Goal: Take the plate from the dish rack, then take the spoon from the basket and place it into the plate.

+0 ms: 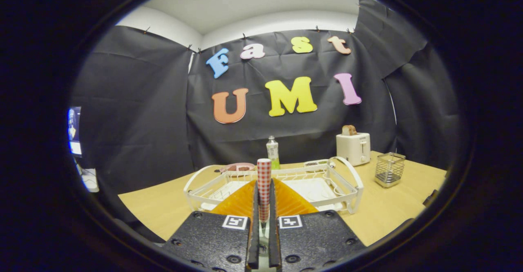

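My gripper [264, 187] is shut on a slim upright piece in red-and-white checks, apparently the spoon's handle [264, 170], which sticks up above the fingertips. The spoon's bowl is hidden between the fingers. Just beyond the fingers lies the white wire dish rack [352, 184] on the tan table. A pink plate [238, 167] lies flat past the rack's far left side. The wire mesh basket [389, 169] stands to the right of the rack, well away from the fingers.
A white toaster [354, 148] with a bread slice [349, 130] stands behind the rack on the right. A clear bottle with a green label [272, 152] stands at the back. A small dish [316, 163] sits beyond the rack. The table's left edge [135, 206] runs close.
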Demonstrator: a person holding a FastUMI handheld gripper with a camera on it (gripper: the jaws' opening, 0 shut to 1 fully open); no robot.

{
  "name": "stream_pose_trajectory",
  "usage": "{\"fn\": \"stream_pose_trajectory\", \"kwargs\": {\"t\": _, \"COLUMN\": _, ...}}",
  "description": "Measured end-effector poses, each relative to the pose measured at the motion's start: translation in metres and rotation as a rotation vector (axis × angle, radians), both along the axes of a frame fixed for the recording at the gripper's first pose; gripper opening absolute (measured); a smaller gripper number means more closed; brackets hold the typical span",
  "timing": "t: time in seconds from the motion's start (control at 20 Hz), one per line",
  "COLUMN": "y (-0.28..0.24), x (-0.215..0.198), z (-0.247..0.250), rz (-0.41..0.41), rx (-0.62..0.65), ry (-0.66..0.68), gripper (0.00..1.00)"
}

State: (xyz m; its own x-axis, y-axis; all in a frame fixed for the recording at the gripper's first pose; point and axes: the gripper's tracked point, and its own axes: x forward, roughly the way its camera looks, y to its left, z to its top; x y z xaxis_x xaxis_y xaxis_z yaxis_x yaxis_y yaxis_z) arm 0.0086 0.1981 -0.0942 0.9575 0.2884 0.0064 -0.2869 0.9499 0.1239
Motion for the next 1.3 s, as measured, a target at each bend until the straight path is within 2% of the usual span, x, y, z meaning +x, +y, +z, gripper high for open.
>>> {"fn": "stream_pose_trajectory", "kwargs": {"t": 0.15, "y": -0.001, "x": -0.003, "z": -0.001, "rz": 0.008, "rx": 0.013, "ry": 0.006, "gripper": 0.18}}
{"fn": "stream_pose_trajectory", "kwargs": {"t": 0.3, "y": -0.008, "x": -0.007, "z": 0.008, "rz": 0.002, "rx": 0.039, "ry": -0.025, "gripper": 0.27}}
{"fn": "stream_pose_trajectory", "kwargs": {"t": 0.45, "y": -0.019, "x": -0.015, "z": 0.016, "rz": -0.009, "rx": 0.061, "ry": -0.054, "gripper": 0.51}}
{"fn": "stream_pose_trajectory", "kwargs": {"t": 0.85, "y": -0.042, "x": -0.039, "z": 0.054, "rz": -0.094, "rx": 0.049, "ry": -0.138, "gripper": 1.0}}
{"fn": "stream_pose_trajectory", "kwargs": {"t": 1.0, "y": -0.043, "x": -0.053, "z": 0.065, "rz": -0.098, "rx": 0.025, "ry": -0.138, "gripper": 1.0}}
{"fn": "stream_pose_trajectory", "kwargs": {"t": 1.3, "y": -0.072, "x": -0.08, "z": 0.085, "rz": -0.182, "rx": -0.108, "ry": -0.082, "gripper": 1.0}}
